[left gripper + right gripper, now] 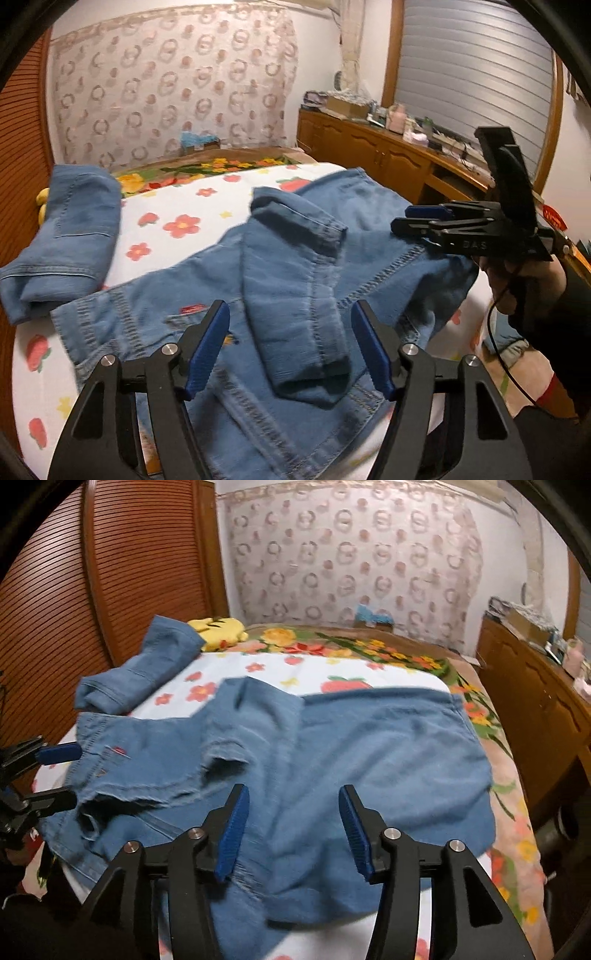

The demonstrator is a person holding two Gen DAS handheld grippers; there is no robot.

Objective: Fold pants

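Note:
Blue denim pants (280,295) lie spread on the bed, one leg folded back over the seat, its cuff (310,380) near me. They also show in the right wrist view (332,760). My left gripper (290,332) is open and empty just above the folded leg. My right gripper (293,819) is open and empty over the pants; it shows in the left wrist view (400,219) at the right. The left gripper shows at the left edge of the right wrist view (70,775), open by the waistband.
A second folded pair of jeans (70,236) lies at the bed's left by the wooden slatted wall (92,590). A yellow plush (218,627) sits at the head. A wooden cabinet (388,155) with clutter runs along the right. The floral sheet (184,221) covers the bed.

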